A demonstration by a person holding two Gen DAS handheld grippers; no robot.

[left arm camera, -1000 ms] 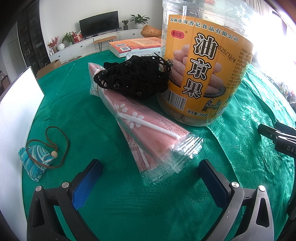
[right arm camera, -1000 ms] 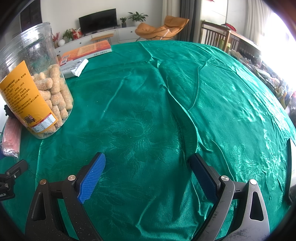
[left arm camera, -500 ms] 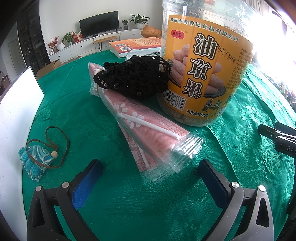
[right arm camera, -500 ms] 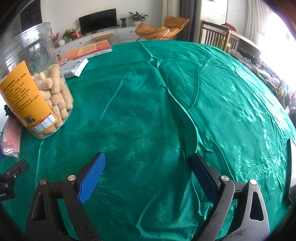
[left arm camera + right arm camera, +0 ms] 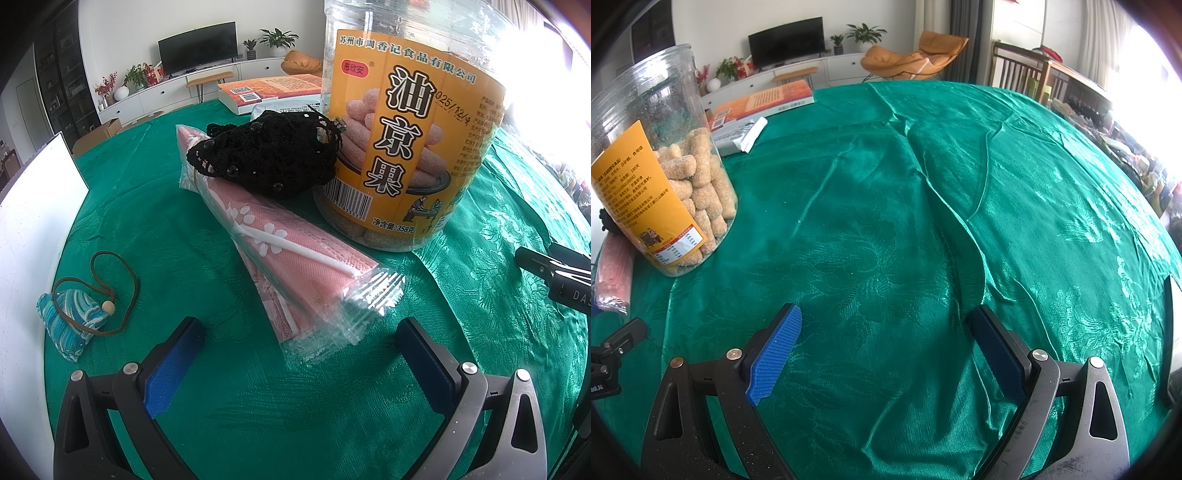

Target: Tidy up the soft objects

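A black crocheted pouch (image 5: 266, 162) lies on the far end of a pink flowered packet in clear wrap (image 5: 291, 258), leaning against a snack jar (image 5: 410, 147). A small blue patterned pouch with a brown cord (image 5: 74, 321) sits at the left, beside a white board. My left gripper (image 5: 299, 354) is open, just short of the packet's near end, with nothing between its fingers. My right gripper (image 5: 886, 343) is open over bare green cloth, with the jar (image 5: 661, 177) and a strip of the pink packet (image 5: 613, 273) to its left.
A white board (image 5: 33, 229) stands along the table's left edge. An orange book (image 5: 266, 88) and a white packet (image 5: 738, 136) lie at the back. Green cloth (image 5: 960, 221) covers the round table. A white object (image 5: 1174, 328) sits at the right edge.
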